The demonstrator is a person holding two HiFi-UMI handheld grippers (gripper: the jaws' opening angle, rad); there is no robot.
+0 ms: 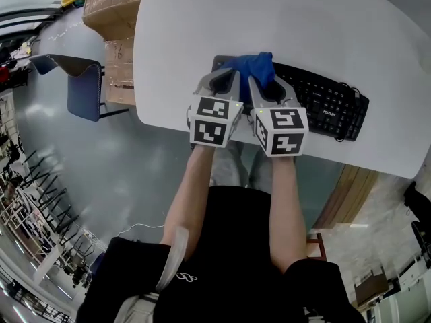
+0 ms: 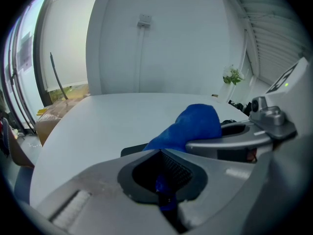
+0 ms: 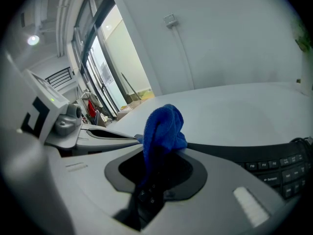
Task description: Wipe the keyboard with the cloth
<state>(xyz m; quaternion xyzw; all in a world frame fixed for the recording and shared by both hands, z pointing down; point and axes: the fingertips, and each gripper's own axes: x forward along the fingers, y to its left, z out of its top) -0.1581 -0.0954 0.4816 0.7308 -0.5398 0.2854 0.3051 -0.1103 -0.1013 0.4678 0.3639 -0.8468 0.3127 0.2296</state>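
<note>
— What was carried by the desk (image 1: 202, 19)?

— A black keyboard (image 1: 323, 103) was laid near the front edge, its long axis running from the left across to the right and slightly toward the person. A blue cloth (image 1: 252, 69) was bunched up over its left end.

— How was the cloth held?

— It was gripped from both sides. In the left gripper view, the fingers of the left gripper (image 2: 165, 197) were seen closed narrowly on a fold of blue. In the right gripper view, those of the right gripper (image 3: 146, 192) were likewise pinched on a strand that rose into the bunch. The two grippers were held just beside each other.

— Which way was the work judged to lie?

— Nearly the whole length of the keys was left uncovered to the right of the cloth, so a sweep along the long axis toward the right was called for. The right gripper was placed nearer that stretch.

— Were any containers noted?

— Cardboard boxes (image 1: 111, 5) were stacked beside the desk; what was in them could not be told.
</note>
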